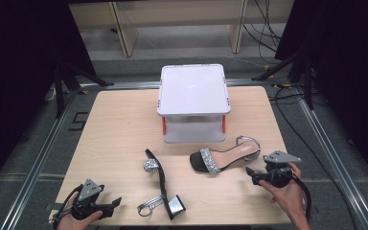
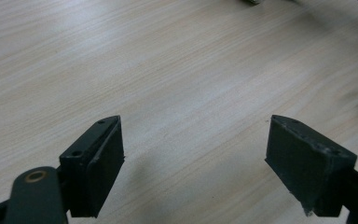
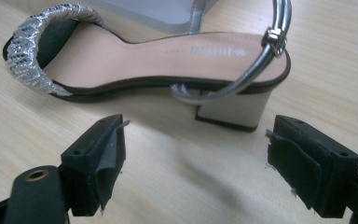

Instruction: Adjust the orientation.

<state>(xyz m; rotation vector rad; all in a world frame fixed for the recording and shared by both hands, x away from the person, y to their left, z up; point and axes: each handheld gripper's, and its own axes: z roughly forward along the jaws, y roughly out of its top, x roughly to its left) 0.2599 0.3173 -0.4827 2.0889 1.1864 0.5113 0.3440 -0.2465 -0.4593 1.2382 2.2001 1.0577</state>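
Note:
Two block-heeled sandals with sparkly toe straps lie on the wooden table [image 1: 115, 129]. One sandal [image 1: 224, 158] stands upright at centre right, its silver ankle strap toward the right. The other sandal [image 1: 162, 183] lies on its side near the front edge. My right gripper [image 1: 250, 175] is open, just right of the upright sandal [image 3: 158, 60], with its block heel [image 3: 233, 109] a little ahead of the jaws. My left gripper [image 1: 116, 203] is open at the front left corner, over bare wood [image 2: 177, 84], a short way left of the tipped sandal.
A white lidded box [image 1: 193, 100] with orange clips stands at the table's back centre. Black stands and cables flank the table on the floor. A wooden bench [image 1: 182, 19] stands beyond the far edge.

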